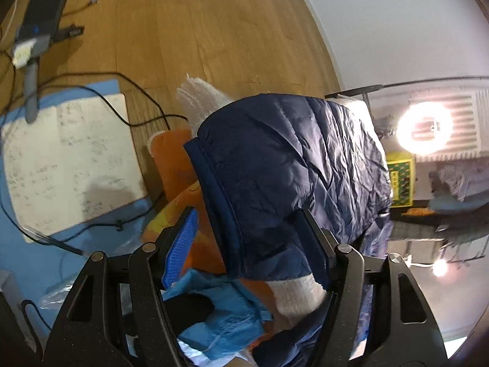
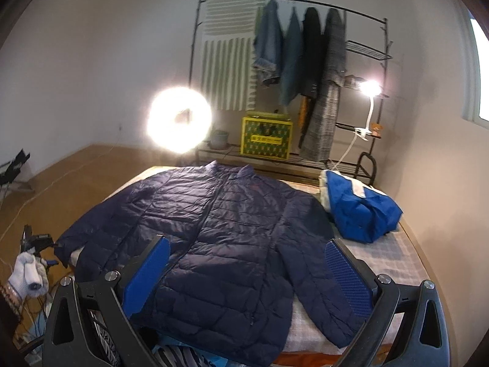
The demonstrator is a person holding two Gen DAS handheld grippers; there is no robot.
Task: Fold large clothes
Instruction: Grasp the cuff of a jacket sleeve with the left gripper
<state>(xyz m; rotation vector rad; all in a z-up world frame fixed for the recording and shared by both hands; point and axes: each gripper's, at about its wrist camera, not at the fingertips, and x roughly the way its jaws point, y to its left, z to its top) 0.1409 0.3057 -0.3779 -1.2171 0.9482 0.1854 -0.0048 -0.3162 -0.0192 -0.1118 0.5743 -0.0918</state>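
Right now the navy puffer jacket (image 2: 226, 238) lies spread flat, front up, across the bed (image 2: 394, 257), one sleeve hanging over the near left edge. Left gripper (image 1: 247, 238) has that sleeve's cuff end between its jaws; whether the pads actually press it, cannot tell. Right gripper (image 2: 247, 272) hovers above the jacket's lower hem, jaws wide apart, nothing between them. Folded blue garment (image 2: 360, 208) sits on the bed just beside the jacket's other shoulder. Ring light (image 2: 178, 119) glaring behind.
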